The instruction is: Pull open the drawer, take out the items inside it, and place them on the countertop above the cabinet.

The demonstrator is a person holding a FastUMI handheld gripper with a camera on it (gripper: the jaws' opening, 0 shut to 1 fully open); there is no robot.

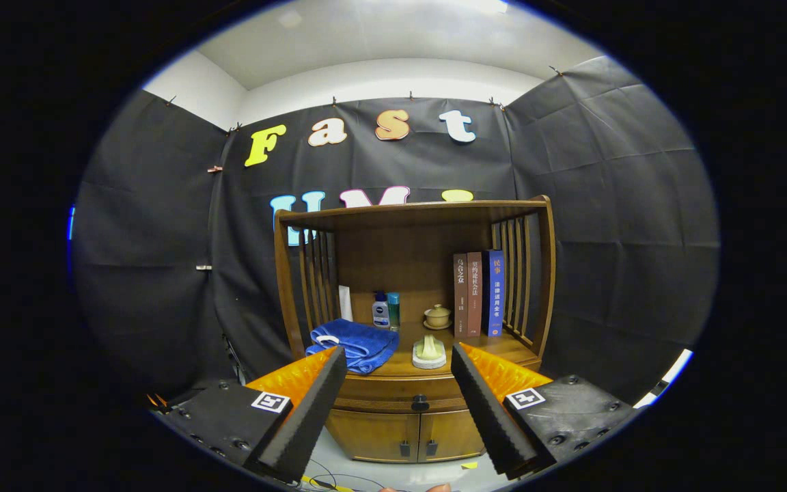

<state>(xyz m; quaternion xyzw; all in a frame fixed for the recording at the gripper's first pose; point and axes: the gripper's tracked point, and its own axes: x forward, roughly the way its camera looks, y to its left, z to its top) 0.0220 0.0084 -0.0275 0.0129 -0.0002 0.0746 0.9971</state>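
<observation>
A brown wooden cabinet [414,301] stands ahead against the black cloth wall. Its drawer [393,393] runs under the countertop and looks closed, with a small dark knob [420,403] at its middle. My gripper [399,362] is open, its two black foam fingers spread wide with nothing between them. The fingers are well short of the cabinet, and the knob shows in the gap between them. The countertop [503,345] carries a folded blue towel [356,344] on its left part and a pale soap-like item on a dish [429,352] near the front middle.
At the back of the shelf stand a small white and blue bottle [380,311], a teal bottle [393,311], a lidded ceramic cup [437,316] and three upright books [479,292]. Two small doors [417,434] sit under the drawer. Cables [325,478] lie on the pale floor.
</observation>
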